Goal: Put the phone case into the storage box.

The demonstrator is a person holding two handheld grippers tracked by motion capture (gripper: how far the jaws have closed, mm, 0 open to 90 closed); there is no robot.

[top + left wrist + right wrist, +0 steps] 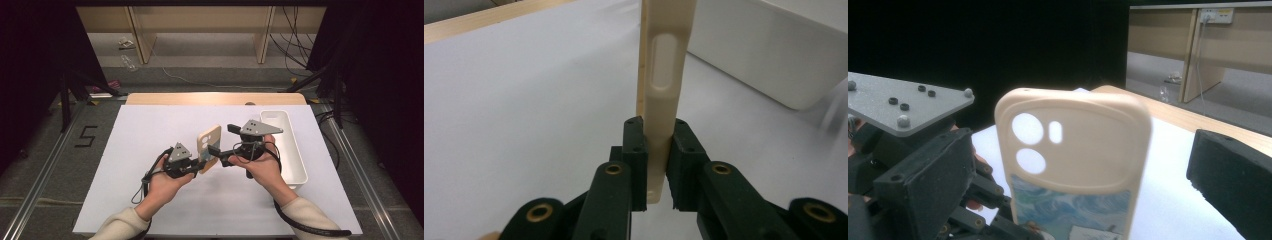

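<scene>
A cream phone case [210,142] with camera cut-outs and a blue printed picture stands upright above the white table sheet. My left gripper [200,165] is shut on its lower end; in the left gripper view the case [666,75] rises edge-on between the pads of that gripper [659,160]. My right gripper [225,145] is open, one jaw on each side of the case without touching it. In the right gripper view the case's back [1078,150] faces the camera between the spread jaws of that gripper [1078,180].
A long white tray [292,150] lies at the right of the sheet, close to the right hand, and it also appears in the left gripper view [774,55]. The table's wooden edge [215,98] runs along the back. The left gripper's grey plate [898,102] sits beside the case.
</scene>
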